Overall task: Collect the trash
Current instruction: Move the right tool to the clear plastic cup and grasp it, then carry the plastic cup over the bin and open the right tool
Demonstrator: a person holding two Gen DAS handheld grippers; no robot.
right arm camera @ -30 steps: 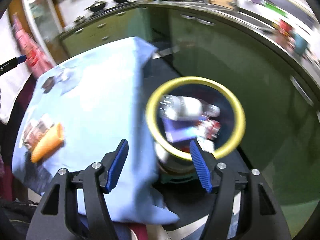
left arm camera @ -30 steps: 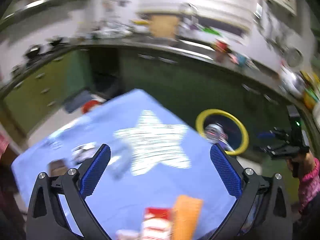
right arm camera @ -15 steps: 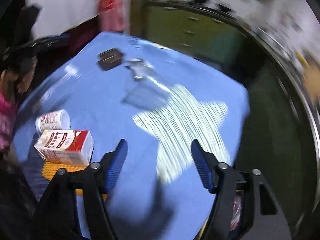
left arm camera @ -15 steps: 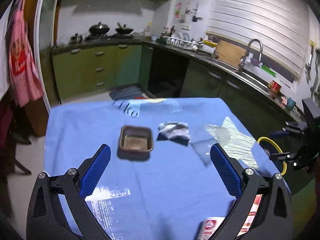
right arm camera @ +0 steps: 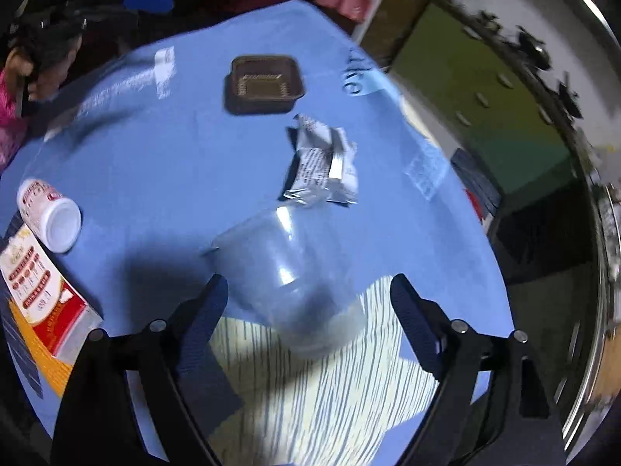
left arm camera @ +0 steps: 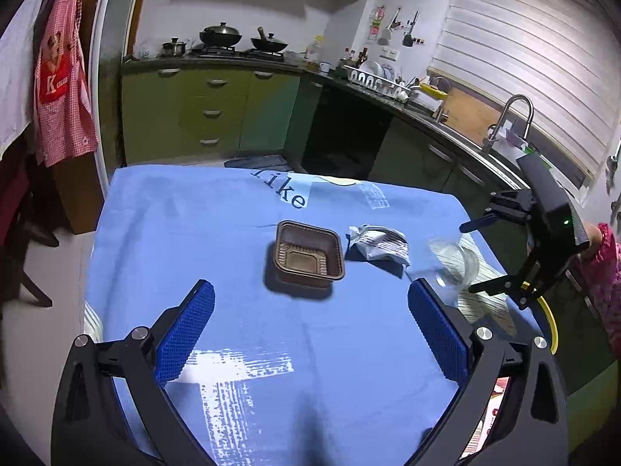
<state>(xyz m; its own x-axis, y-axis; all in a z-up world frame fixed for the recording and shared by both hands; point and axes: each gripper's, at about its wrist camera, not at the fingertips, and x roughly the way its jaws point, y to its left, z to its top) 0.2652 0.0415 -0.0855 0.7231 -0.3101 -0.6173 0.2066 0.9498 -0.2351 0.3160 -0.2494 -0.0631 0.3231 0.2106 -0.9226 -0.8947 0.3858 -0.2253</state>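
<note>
**Clear cup lying just ahead of your right gripper**

Clear plastic cup (right arm camera: 287, 272) is lying on its side on the blue-covered bench (right arm camera: 155, 163), just ahead of your right gripper (right arm camera: 308, 303), whose jaws are opening around nothing. Your left gripper (left arm camera: 310, 334) is hovering spread and empty. Remaining: one brown tray (left arm camera: 308, 254), one wrapper (left arm camera: 378, 242), one bottle (right arm camera: 48, 215), one carton (right arm camera: 39, 295).
</note>
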